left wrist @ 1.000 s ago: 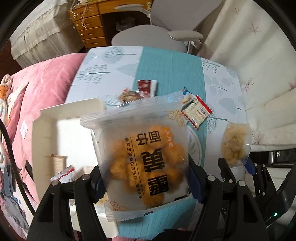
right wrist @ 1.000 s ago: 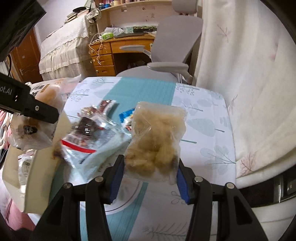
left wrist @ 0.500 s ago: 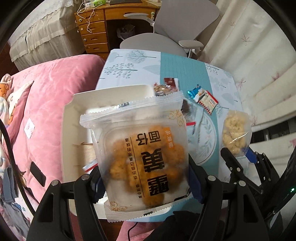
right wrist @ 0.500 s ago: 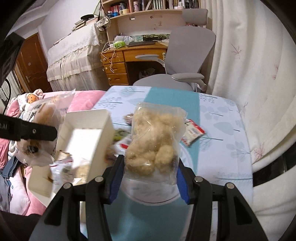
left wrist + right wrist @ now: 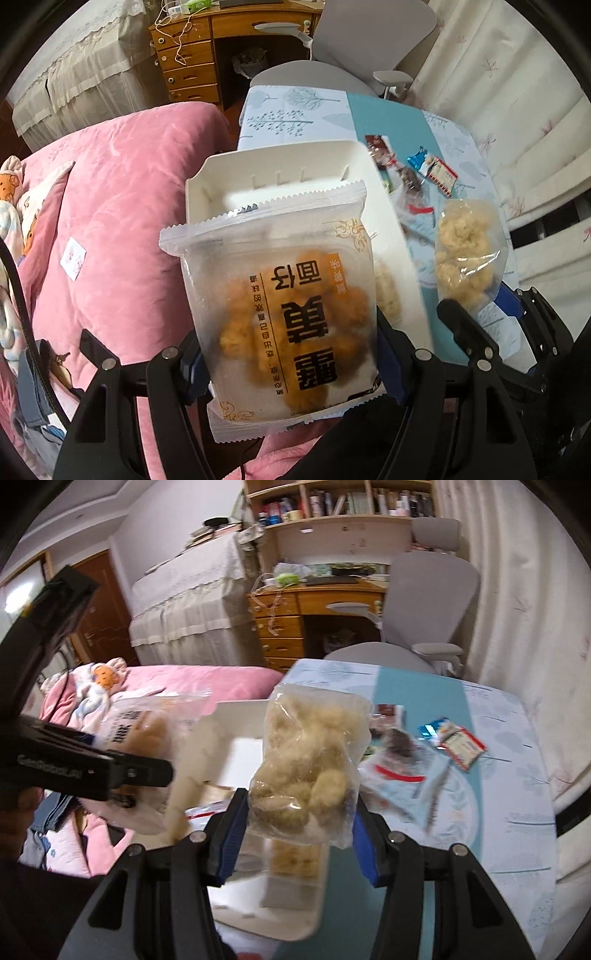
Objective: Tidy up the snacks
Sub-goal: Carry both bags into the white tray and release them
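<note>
My left gripper (image 5: 291,365) is shut on a frosted pastry packet (image 5: 280,306) with orange pieces and black print, held upright above a white box (image 5: 280,173). My right gripper (image 5: 299,834) is shut on a clear bag of pale puffs (image 5: 306,760) between its blue pads, over the same white box (image 5: 236,716). In the left wrist view that bag of puffs (image 5: 465,254) hangs to the right of the packet. Another pale puff pack (image 5: 291,853) lies inside the box.
Loose snacks lie on the teal, leaf-print table (image 5: 498,775): a red-and-white packet (image 5: 461,746), a blue wrapper (image 5: 428,729), a dark snack (image 5: 399,738). A pink bed (image 5: 122,221) borders the box on the left. A grey chair (image 5: 424,602) stands behind the table.
Both grippers have drawn back from the table's middle toward the bed side, each still gripping its pack. The white box has come under them and the loose snacks have slid off right.
</note>
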A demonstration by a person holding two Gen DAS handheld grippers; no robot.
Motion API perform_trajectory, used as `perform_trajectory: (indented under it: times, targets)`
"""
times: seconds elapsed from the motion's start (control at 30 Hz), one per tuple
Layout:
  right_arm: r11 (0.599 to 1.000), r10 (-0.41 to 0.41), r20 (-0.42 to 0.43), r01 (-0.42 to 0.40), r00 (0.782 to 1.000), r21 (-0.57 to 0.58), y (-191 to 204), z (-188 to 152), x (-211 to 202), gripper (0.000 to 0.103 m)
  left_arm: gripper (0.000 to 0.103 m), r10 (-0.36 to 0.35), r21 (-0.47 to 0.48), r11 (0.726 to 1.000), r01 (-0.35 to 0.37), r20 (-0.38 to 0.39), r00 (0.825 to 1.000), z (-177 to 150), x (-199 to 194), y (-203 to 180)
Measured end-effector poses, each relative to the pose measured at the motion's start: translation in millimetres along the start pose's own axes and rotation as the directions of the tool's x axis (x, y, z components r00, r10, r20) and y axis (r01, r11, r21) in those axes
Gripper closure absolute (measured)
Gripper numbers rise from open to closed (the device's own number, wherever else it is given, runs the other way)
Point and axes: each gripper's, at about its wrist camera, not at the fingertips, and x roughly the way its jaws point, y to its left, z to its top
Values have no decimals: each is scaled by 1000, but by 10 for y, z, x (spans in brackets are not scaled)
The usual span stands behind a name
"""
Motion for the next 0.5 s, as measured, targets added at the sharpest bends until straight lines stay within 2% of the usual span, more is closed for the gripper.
perform_trajectory:
  times: [0.1,0.2,0.3,0.37,0.5]
  targets:
    - [999,40,-9,-40,999,-21,168,-56,40,51,31,5,6,1000,-5,-13,1000,-55,46,124]
    - [998,60,-19,-60,998,-28,273,-89,88,51,22,20,8,1000,-20,-43,999,-110,118,222]
    - [997,74,-54,-74,996,-12,309,-109,178,47,22,15,16,1000,-14,-46,999,-131,137,255]
    - [998,60,-76,-60,995,3,303,-119,208,42,22,6,20,1000,-6,-36,999,-119,112,246]
    - [999,43,-72,-42,997,12,282,-127,156,41,22,-7,36,999,7,-6,1000,-77,47,157]
